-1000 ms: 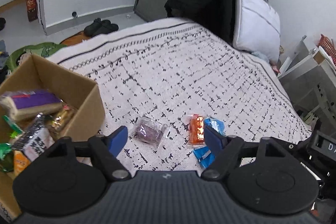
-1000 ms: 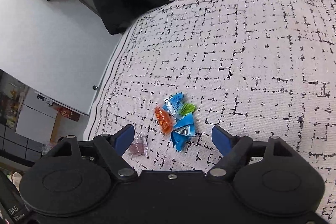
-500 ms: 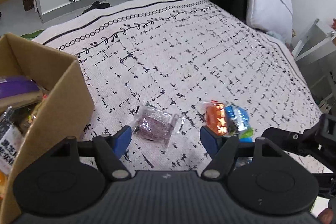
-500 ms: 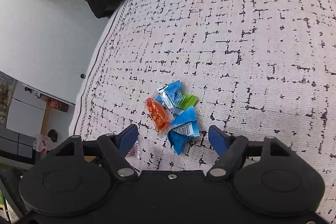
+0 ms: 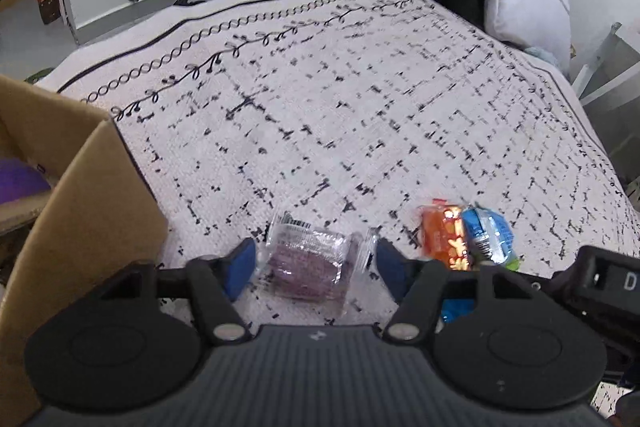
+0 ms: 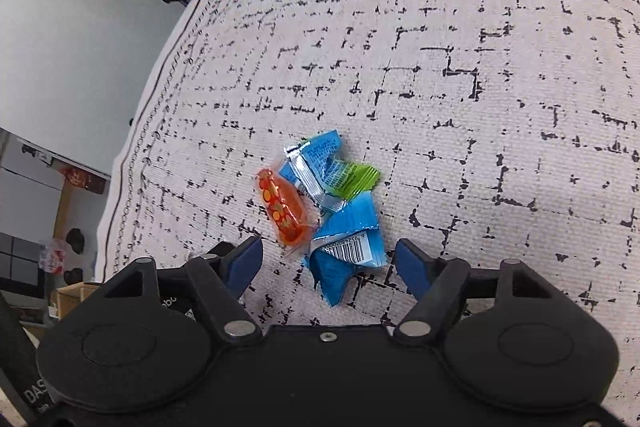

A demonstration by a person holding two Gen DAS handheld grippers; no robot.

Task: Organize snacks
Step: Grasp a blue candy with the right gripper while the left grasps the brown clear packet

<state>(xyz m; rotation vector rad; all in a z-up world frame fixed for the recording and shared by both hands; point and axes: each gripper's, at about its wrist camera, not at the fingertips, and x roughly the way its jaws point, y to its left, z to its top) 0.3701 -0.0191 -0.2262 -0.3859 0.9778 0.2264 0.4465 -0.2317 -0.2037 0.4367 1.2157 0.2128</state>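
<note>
The left gripper [image 5: 312, 265] straddles the purple snack [image 5: 306, 267], jaws closing but not yet pressing. The right gripper [image 6: 330, 261] frames the blue packet [image 6: 346, 247] likewise, both snacks likely bound for the cardboard box [image 5: 92, 211].

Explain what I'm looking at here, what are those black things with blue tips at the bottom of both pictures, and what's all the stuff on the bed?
No robot here: a person holds a pair of tongs in each hand, each with a camera looking forward along its two blue-tipped fingers. One picture comes from the left tongs, the other from the right tongs.

Everything lies on a patterned bedspread. In the left view, a clear-wrapped purple snack sits between the blue tips, which are closing around it but not yet pressing. A cardboard box stands at the left.

In the right view, the tongs are closing over a blue packet, beside an orange packet and a blue-and-green packet. Nothing is held yet.
</note>
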